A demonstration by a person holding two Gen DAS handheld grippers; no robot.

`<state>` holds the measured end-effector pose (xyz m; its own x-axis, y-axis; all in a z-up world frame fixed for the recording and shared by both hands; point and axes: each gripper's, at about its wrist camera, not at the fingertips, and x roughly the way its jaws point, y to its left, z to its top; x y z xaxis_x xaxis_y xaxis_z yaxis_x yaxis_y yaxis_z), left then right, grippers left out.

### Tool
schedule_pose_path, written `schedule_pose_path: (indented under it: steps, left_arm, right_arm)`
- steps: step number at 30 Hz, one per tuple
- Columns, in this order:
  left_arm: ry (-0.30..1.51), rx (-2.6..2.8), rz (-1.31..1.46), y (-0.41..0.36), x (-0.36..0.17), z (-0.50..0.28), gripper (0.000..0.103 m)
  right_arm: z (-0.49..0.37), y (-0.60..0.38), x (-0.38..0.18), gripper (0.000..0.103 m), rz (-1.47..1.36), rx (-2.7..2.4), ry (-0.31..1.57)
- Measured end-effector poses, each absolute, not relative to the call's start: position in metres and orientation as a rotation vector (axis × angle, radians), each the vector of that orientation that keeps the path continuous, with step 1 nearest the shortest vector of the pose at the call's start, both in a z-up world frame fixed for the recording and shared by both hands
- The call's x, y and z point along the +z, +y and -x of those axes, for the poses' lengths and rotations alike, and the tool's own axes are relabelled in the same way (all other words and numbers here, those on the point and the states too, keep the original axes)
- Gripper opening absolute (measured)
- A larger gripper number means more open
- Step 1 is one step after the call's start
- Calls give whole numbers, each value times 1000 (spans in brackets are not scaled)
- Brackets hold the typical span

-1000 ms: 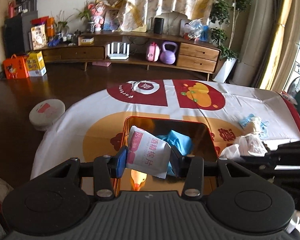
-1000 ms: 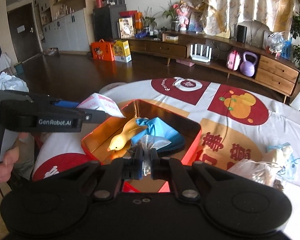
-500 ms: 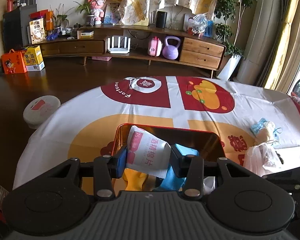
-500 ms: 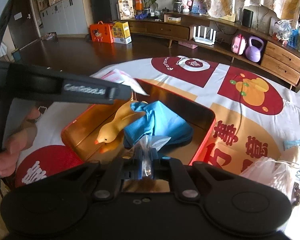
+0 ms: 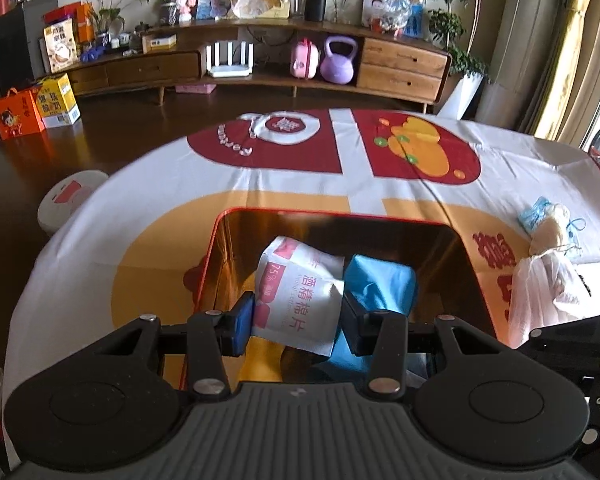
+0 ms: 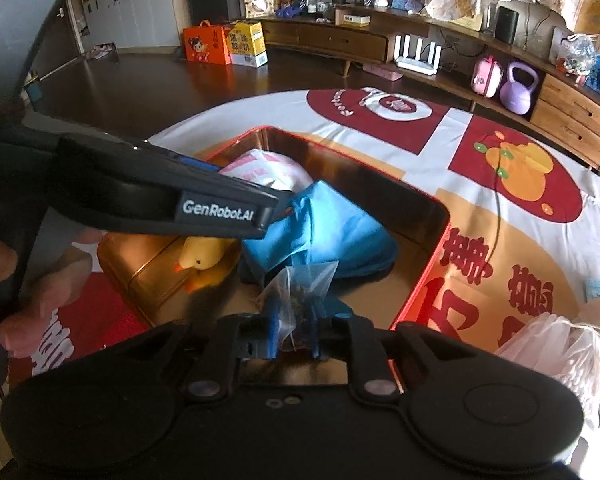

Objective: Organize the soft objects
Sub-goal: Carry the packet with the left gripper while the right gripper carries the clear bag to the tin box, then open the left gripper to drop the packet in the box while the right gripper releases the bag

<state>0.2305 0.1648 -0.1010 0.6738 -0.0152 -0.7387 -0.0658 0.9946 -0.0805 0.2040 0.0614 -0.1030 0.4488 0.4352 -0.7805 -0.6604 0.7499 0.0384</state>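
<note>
Left gripper stands part open, its pads clamped on a white wipes pack hanging just above the orange tin; right gripper has just been opening, jaws a little apart, a small clear bag between them, and it is too dark there to tell if the pads press on it. Both hang low over the tin at the near edge of the table, where a blue cloth and a yellow duck already lie. The pack's long axis runs near to far, its top edge tipped toward the tin's far wall; the bag stands upright, its top corner pointing away. Done well, each drops its load from low over bare floor: the pack at the far left, the bag at the near right, grippers kept apart. More soft items wait to the right.
</note>
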Motion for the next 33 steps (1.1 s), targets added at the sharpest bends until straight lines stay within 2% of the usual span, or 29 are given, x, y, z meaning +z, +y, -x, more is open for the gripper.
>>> schedule_pose_path:
  steps: [7,16,23,33]
  left_arm:
    - [860,36,125,171,-107,-228,46]
    - [851,51,132,174,-103,-220,63]
    - [832,49,135,173,-94,-209,64]
    - [782,20,138,162,-66,-187,64]
  right_arm:
    - [-203,60,-103,22,291,687,880]
    - [-195,58,-96,34,300,686,871]
    - [-189,48,-84,41,260,694,854]
    - [-173,29,-63,56,208,695,817]
